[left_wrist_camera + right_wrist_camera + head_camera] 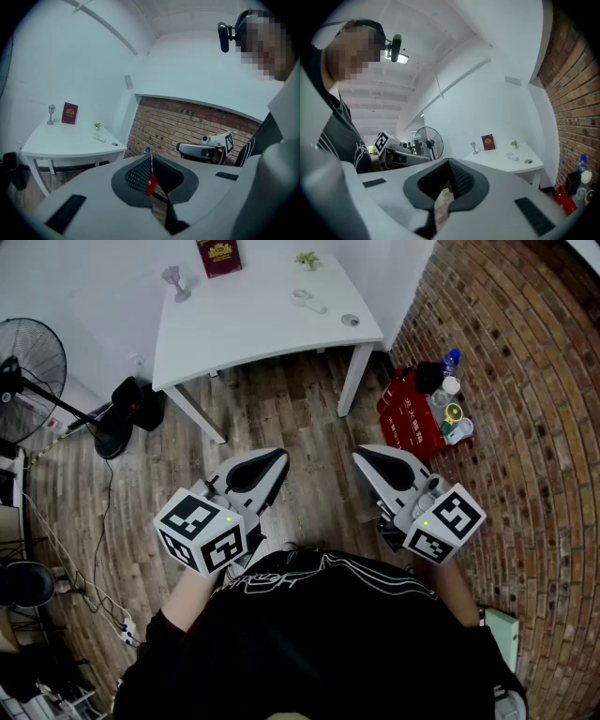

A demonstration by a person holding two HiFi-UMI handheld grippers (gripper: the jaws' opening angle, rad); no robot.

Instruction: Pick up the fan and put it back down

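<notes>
The black pedestal fan (30,360) stands at the left edge of the head view, its round base (112,441) on the wooden floor beside the white table. It also shows in the right gripper view as the fan (429,141), far off. My left gripper (277,457) and right gripper (360,457) are held side by side over the floor, well short of the fan. In the left gripper view the left gripper (151,158) has its jaws together with nothing between them. The right gripper (449,162) is likewise shut and empty.
A white table (272,324) stands ahead, carrying a dark red book (218,256), a small grey stand (174,282) and a little plant (307,259). A red crate of bottles (417,413) sits by the brick wall at right. Cables and a power strip (117,620) run along the left.
</notes>
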